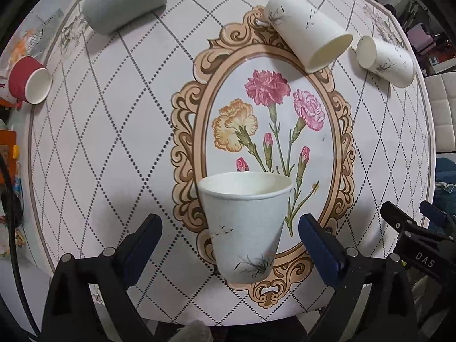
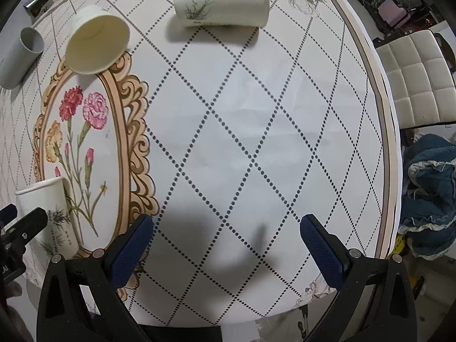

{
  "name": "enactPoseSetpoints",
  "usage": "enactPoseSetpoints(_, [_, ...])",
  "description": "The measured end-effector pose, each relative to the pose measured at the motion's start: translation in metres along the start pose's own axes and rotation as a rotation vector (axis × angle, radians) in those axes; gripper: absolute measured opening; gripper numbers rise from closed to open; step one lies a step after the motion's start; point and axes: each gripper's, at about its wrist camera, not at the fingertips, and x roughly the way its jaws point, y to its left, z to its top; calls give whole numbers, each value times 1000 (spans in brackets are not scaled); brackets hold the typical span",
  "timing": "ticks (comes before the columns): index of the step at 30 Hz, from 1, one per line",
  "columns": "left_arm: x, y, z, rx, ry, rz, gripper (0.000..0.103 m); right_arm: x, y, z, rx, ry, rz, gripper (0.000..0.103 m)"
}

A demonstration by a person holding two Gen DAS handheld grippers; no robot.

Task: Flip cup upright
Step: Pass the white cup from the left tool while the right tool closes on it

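The round counter (image 1: 114,131) with its diamond-dotted, flower-printed cloth carries five cups. One white paper cup with a grass print (image 1: 246,228) already stands upright near the front edge, between the wide-spread fingers of the left gripper (image 1: 230,245) and untouched by them. The right gripper (image 2: 228,245) hangs wide and empty. A grey tumbler (image 1: 122,2), two more white printed cups (image 1: 307,31) (image 1: 384,59) and a small red paper cup (image 1: 28,81) lie on their sides, so most flipping seems left.
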Motion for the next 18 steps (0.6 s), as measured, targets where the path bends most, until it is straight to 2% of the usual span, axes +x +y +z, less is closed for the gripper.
enactPoseSetpoints(4, [-17, 6, -5, -11, -36, 1, 98, -12, 4, 0, 7, -25, -2, 103])
enactPoseSetpoints(6, [-30, 11, -8, -22, -78, 12, 98, -18, 4, -5, 8, -35, 5, 103])
enactPoseSetpoints(9, [-53, 34, -21, -73, -195, 68, 98, -29, 9, -7, 4, -45, 16, 103])
enactPoseSetpoints(12, [-66, 58, -28, -120, -267, 140, 98, -38, 16, -15, -21, -60, 13, 103])
enactPoseSetpoints(14, [-66, 78, -28, -147, -281, 163, 98, -44, 26, -18, -45, -64, 27, 103])
enactPoseSetpoints(15, [-67, 89, -30, -158, -277, 170, 103, -46, 32, -21, -55, -64, 34, 103])
enactPoseSetpoints(18, [-59, 113, -39, -175, -241, 210, 103, -55, 55, -28, -93, -67, 69, 101])
